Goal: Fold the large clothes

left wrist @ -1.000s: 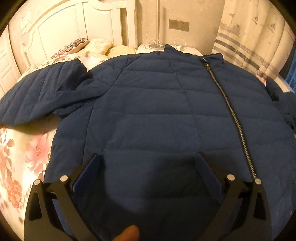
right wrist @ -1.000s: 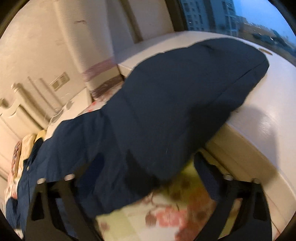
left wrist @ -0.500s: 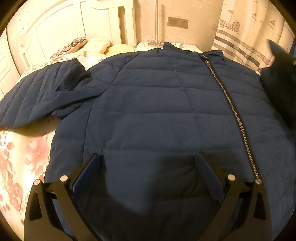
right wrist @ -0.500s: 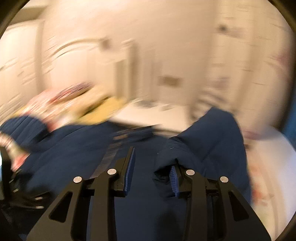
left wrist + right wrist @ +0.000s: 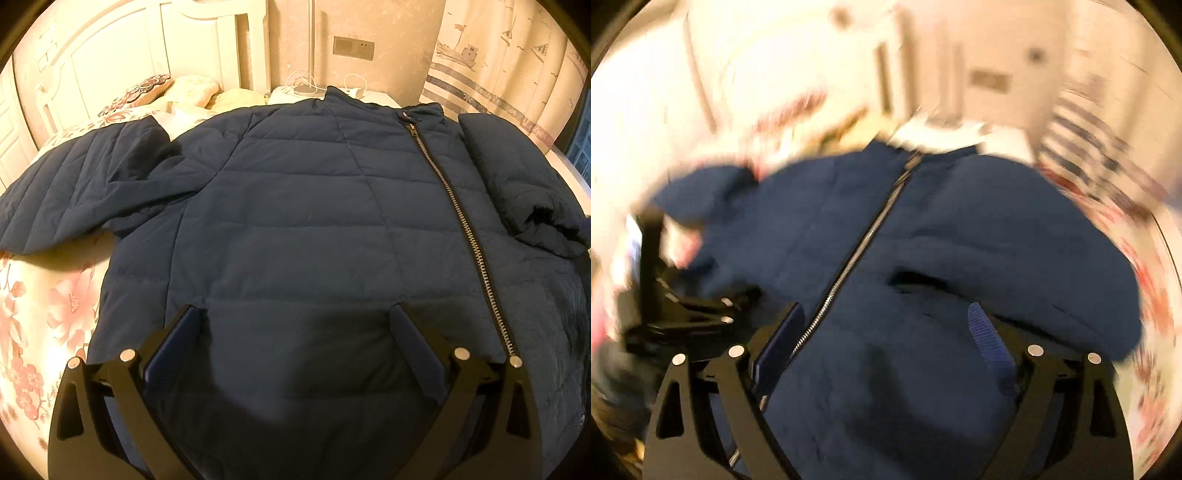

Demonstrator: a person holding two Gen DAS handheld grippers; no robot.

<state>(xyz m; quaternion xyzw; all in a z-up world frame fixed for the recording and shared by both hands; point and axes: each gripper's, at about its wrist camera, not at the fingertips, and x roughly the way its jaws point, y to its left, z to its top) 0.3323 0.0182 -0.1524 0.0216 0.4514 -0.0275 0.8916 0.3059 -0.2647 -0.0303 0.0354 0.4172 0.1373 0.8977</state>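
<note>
A large navy quilted jacket (image 5: 303, 229) lies front-up on the bed, its metal zipper (image 5: 461, 221) running down the right side. Its left sleeve (image 5: 74, 184) stretches out to the left. The right sleeve (image 5: 517, 184) is folded in over the jacket's right side. My left gripper (image 5: 295, 332) hovers open over the jacket's hem with nothing between its fingers. The right wrist view is blurred: the right gripper (image 5: 886, 325) hangs above the jacket (image 5: 923, 240), jaws opening wide with nothing pinched. The folded sleeve (image 5: 1034, 258) lies just beyond it. The left gripper (image 5: 672, 302) shows at the left.
The bed has a floral sheet (image 5: 40, 314), pillows (image 5: 140, 92) and a white headboard (image 5: 122, 48) at the back left. A nightstand with cables (image 5: 317, 90) stands behind the collar. A patterned curtain (image 5: 498, 66) hangs at the right.
The right gripper carried the right sleeve from the bed's edge inward, laid it over the jacket's right side and let go, jaws spreading. The left gripper stayed put.
</note>
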